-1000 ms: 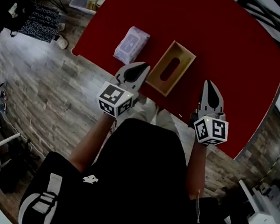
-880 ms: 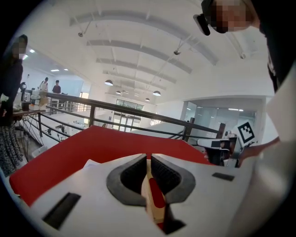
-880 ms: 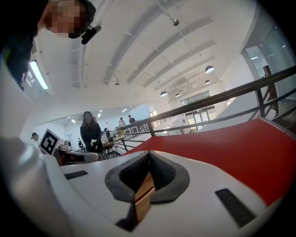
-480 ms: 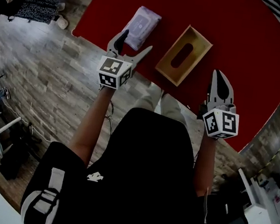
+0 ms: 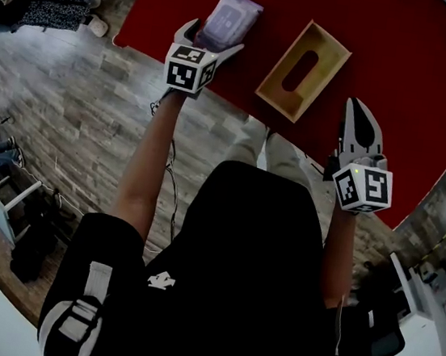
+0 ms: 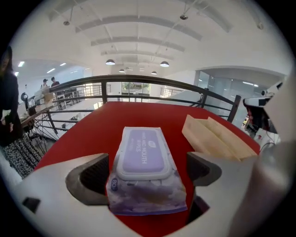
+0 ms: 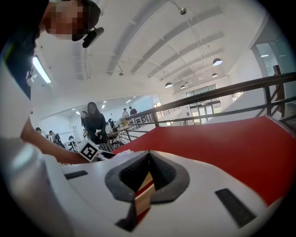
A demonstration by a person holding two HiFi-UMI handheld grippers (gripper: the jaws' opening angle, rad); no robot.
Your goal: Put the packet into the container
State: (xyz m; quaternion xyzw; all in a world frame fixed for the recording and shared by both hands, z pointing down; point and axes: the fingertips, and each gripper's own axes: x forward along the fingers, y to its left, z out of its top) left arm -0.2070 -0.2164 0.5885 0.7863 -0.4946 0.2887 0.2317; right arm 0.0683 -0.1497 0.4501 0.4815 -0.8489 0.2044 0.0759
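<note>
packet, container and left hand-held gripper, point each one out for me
packet [image 6: 141,159], left gripper view, on its purple lid.
container [image 6: 217,139], left gripper view, on its side wall.
left hand-held gripper [image 5: 216,35], head view, midway between its fingertips; jaws opening, packet between them.

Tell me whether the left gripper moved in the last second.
Yes. The left gripper went forward and left, away from the container's near corner to the packet; its opening jaws now straddle the packet's near end.

Big white hall, pendant lamps [image 6: 110,62] at 12 o'clock, black railing [image 6: 152,81] behind the red table [image 5: 412,100], grey wood-plank floor [image 5: 69,112] at 9 o'clock.
</note>
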